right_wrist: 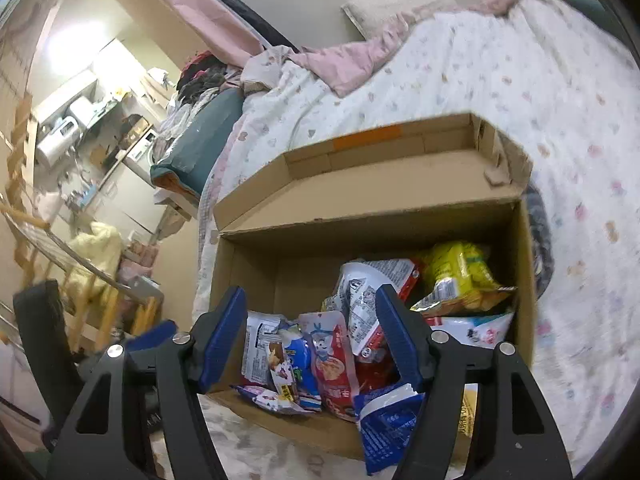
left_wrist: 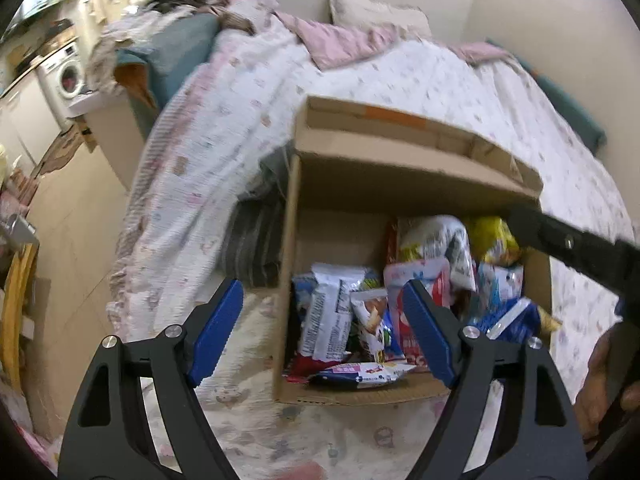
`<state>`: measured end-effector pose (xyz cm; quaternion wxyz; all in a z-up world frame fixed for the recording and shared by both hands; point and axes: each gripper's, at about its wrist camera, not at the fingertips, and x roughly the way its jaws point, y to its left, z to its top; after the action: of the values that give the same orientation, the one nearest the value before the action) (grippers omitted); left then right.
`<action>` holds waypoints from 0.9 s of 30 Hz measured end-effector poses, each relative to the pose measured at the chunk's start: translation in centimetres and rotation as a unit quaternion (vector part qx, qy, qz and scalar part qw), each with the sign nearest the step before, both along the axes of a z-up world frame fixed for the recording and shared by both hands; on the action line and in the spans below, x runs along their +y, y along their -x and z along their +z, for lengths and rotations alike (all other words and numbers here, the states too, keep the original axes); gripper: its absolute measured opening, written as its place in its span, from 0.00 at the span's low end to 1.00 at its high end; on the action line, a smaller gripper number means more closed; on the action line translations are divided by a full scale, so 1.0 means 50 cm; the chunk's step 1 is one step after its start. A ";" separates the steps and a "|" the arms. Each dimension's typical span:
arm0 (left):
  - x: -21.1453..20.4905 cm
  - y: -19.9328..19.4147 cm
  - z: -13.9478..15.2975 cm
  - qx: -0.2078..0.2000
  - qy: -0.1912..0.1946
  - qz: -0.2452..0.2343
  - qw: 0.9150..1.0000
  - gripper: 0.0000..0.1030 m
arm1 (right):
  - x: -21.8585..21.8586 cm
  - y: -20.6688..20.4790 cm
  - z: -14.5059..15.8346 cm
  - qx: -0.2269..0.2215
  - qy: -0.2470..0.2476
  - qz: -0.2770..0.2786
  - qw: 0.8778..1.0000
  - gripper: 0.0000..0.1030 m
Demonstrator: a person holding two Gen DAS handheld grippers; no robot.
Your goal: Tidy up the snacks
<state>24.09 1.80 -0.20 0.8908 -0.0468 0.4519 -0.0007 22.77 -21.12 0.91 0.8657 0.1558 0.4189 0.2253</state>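
An open cardboard box [left_wrist: 289, 264] [right_wrist: 400, 206] stands on the bed with its lid flap folded back. Several snack packets fill it: a yellow bag [left_wrist: 494, 240] [right_wrist: 460, 276] at the back right, a white packet [left_wrist: 332, 312] at the left and a red-and-white pouch [right_wrist: 334, 364] in the middle. A blue packet [right_wrist: 384, 420] hangs over the near wall, under my right gripper's finger. My left gripper [left_wrist: 322, 300] is open, astride the box's left wall. My right gripper [right_wrist: 311, 300] is open above the packets and holds nothing. Its black finger [left_wrist: 560, 240] crosses the left wrist view's right side.
The bed's floral quilt [left_wrist: 400, 72] surrounds the box, with a pillow [right_wrist: 392, 8] at the wall. A striped cloth [left_wrist: 256, 240] lies left of the box. A washing machine [left_wrist: 68, 76] and a wooden rack [right_wrist: 92, 308] stand on the floor to the left. A hand [left_wrist: 600, 380] shows lower right.
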 end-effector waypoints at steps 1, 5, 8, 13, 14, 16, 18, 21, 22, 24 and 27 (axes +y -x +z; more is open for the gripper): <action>0.002 0.005 0.006 -0.006 0.000 0.003 1.000 0.77 | 0.001 0.005 0.005 -0.004 0.008 -0.001 1.000 0.69; -0.002 0.042 0.028 -0.033 -0.022 0.009 0.999 0.77 | -0.006 0.046 0.028 -0.027 0.035 -0.007 0.999 0.81; -0.001 0.074 0.046 -0.050 -0.018 0.008 0.999 0.83 | -0.022 0.083 0.046 -0.038 0.040 -0.015 0.998 0.82; 0.002 0.140 0.076 -0.081 -0.023 0.013 0.996 0.99 | -0.051 0.154 0.068 -0.062 0.055 -0.033 0.996 0.89; 0.003 0.151 0.078 -0.084 -0.025 0.016 0.996 1.00 | -0.056 0.171 0.068 -0.065 0.059 -0.036 0.996 0.89; 0.005 0.172 0.080 -0.087 -0.026 0.014 0.996 1.00 | -0.066 0.195 0.063 -0.065 0.064 -0.038 0.995 0.89; 0.006 0.194 0.080 -0.086 -0.026 0.011 0.996 1.00 | -0.075 0.224 0.061 -0.065 0.075 -0.044 0.994 0.89; 0.013 0.229 0.081 -0.091 -0.018 0.017 0.996 1.00 | -0.090 0.265 0.064 -0.077 0.086 -0.055 0.992 0.93; 0.015 0.239 0.079 -0.091 -0.011 0.018 0.996 1.00 | -0.094 0.278 0.064 -0.083 0.090 -0.058 0.991 0.94; 0.013 0.260 0.073 -0.093 -0.004 0.017 0.995 1.00 | -0.100 0.305 0.064 -0.093 0.102 -0.065 0.988 1.00; 0.003 0.289 0.062 -0.098 -0.005 0.014 0.995 1.00 | -0.106 0.344 0.062 -0.105 0.104 -0.076 0.986 1.00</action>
<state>9.62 1.96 2.91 0.9310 -0.0490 0.3617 0.0097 5.58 -26.44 4.00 0.9308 0.0716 0.3343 0.1294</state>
